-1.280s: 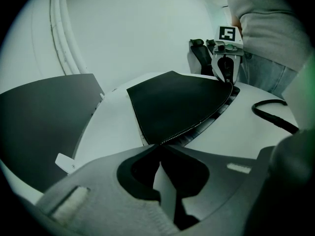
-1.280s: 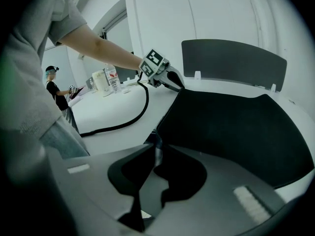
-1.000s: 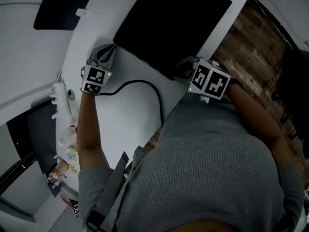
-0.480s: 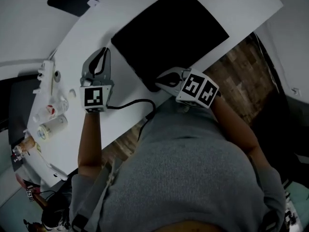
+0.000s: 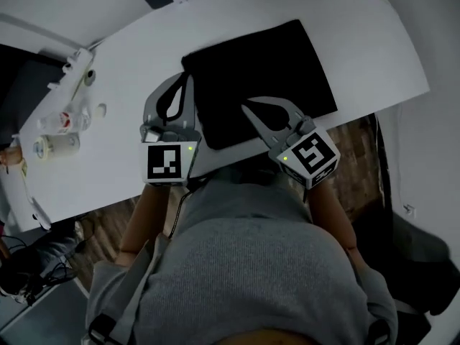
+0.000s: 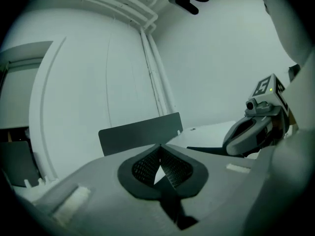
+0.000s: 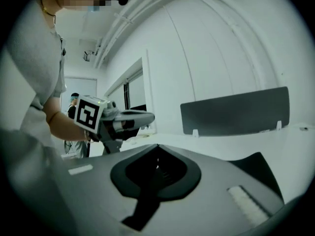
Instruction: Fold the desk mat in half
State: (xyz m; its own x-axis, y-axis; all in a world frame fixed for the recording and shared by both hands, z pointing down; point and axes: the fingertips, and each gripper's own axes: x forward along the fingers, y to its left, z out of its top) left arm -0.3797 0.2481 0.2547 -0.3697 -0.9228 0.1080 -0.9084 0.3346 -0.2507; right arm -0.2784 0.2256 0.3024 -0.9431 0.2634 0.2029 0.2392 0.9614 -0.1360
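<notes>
Head view: left hand-held gripper [image 5: 188,78] and right hand-held gripper [image 5: 245,106] pinch the desk mat [image 5: 273,67] at its lower corners, jaws closed — it looks thin, light and floppy, best held by its corners.

No words, numbers or brand names can be read anywhere. The grey left tool [image 5: 187,79] and grey right tool [image 5: 246,106] bear only black-and-white square markers.

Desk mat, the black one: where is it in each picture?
Head view: upper middle, black desk mat on the white desk.
Left gripper view: thin dark wedge right of centre.
Right gripper view: dark corner, lower right.
Shared landmark: the white desk under it.
</notes>
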